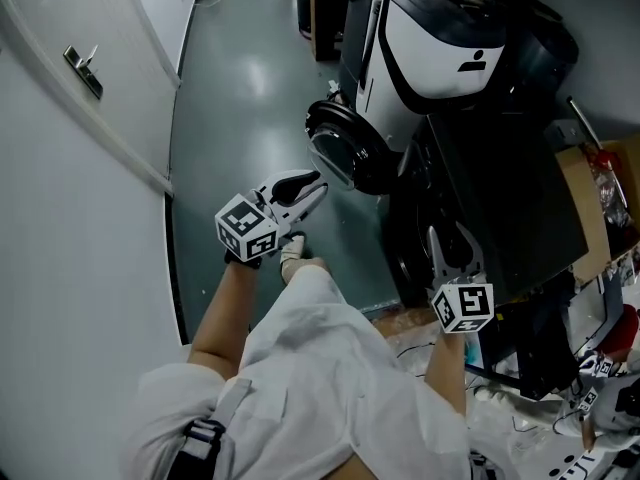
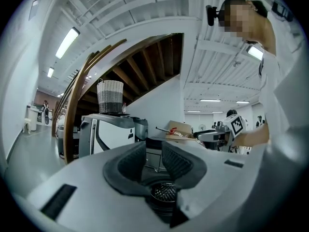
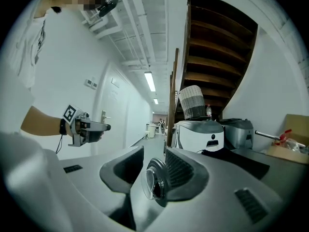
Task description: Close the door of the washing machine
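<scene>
L gripper point(image 1: 314, 190) points level toward the open front of a dark washing machine point(image 1: 500, 193). Its jaws are a narrow way apart w/ nothing btwn the pads. Its own view looks past the jaws into the drum point(image 2: 164, 192), perforated metal inside a round opening.

R gripper point(image 1: 450, 243) is held level by the machine's front, jaws wider apart, pads pressing on nothing. In its view the machine's door point(image 3: 155, 181) shows edge-on in the gap btwn the jaws: round, dark rim, bulging clear glass.

In the head view the door hangs open, swung out from the machine front over the grey floor point(image 1: 240, 78). It is near the L gripper's tips and apart from the R gripper.

Each gripper carries a cube w/ square markers. A bare forearm leads back from each to the person point(image 1: 330, 378), in white clothing at the bottom of the head view.

Behind the dark machine stands a white-fronted machine point(image 1: 440, 53) w/ a woven basket point(image 3: 192, 102) on top. Wooden stairs point(image 3: 217, 47) rise above both. A cardboard box point(image 1: 585, 183) sits right of the dark machine. A white wall w/ a door handle point(image 1: 82, 68) runs along the left.
</scene>
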A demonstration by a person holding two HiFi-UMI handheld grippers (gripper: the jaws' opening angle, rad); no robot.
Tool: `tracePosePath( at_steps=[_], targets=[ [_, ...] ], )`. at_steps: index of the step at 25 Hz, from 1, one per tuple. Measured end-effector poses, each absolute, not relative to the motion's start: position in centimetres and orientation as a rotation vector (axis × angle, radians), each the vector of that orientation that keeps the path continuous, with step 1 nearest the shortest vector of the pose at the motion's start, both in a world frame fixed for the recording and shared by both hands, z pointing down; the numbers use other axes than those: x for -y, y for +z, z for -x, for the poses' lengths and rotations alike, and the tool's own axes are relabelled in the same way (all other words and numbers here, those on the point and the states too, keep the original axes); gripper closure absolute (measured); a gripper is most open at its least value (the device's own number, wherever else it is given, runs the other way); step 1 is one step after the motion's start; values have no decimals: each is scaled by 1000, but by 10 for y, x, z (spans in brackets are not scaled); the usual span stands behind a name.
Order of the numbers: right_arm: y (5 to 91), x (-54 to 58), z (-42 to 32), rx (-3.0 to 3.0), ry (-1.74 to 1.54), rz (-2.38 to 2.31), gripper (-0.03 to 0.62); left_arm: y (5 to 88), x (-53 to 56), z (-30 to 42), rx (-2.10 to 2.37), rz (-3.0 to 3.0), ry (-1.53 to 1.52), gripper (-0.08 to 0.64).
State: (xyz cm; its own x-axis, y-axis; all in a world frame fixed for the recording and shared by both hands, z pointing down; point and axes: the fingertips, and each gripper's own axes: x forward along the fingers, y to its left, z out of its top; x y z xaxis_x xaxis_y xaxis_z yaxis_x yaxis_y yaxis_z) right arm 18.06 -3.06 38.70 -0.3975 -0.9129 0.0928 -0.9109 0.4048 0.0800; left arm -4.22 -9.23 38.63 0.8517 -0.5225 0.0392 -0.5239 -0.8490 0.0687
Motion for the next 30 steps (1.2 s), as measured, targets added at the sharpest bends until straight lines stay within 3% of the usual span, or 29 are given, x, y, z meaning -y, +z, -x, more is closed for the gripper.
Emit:
tracePosePath(
  at_steps=[15,30],
  targets=[
    [421,137,-151,2488,80,-1665,405,436,233,55,640,-2989,235,353],
    [453,259,-126,2366,204,-1755,391,515,395,36,147,-3025,599,284]
  ],
)
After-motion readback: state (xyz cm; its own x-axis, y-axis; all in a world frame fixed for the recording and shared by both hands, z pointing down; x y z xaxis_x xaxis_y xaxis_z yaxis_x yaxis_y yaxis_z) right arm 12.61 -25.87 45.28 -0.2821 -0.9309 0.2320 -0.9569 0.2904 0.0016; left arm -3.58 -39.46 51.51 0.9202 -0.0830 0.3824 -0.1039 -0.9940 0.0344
